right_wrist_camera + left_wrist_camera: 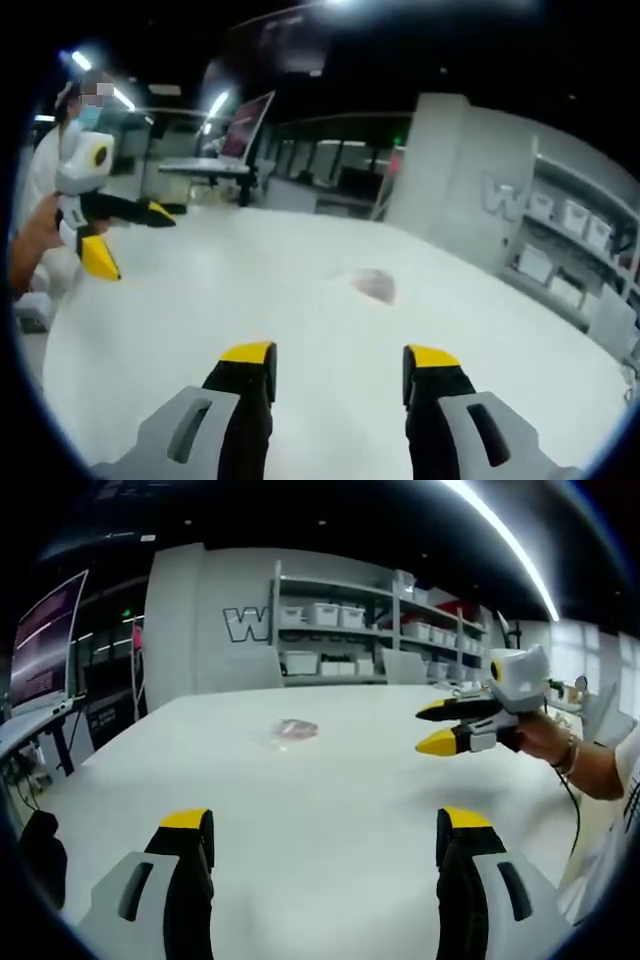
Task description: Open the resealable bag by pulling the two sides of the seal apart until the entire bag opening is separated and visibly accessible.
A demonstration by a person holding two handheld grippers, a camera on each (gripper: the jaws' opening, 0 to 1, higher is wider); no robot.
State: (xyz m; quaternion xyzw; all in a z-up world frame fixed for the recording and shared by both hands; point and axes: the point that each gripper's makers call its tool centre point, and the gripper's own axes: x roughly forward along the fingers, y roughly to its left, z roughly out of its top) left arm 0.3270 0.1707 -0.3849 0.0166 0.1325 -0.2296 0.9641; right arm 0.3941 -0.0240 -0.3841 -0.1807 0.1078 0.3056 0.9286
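bag (295, 730) mid-table (330, 810), seemingly flat, tongs (325, 832) apart

White worktop (330, 810), wide and bare across most of its surface. Behind it: shelves (370, 630) stocked with white bins, and a grey wall with a large letter W (243, 624). A monitor (45, 645) stands off one edge.

The right gripper (338, 362) hangs over the white table (200, 330) with jaws spread and nothing between them. The resealable bag (377, 284) lies flat well ahead. Off left, a hand (32, 245) holds the left gripper (135, 240), jaws apart too.
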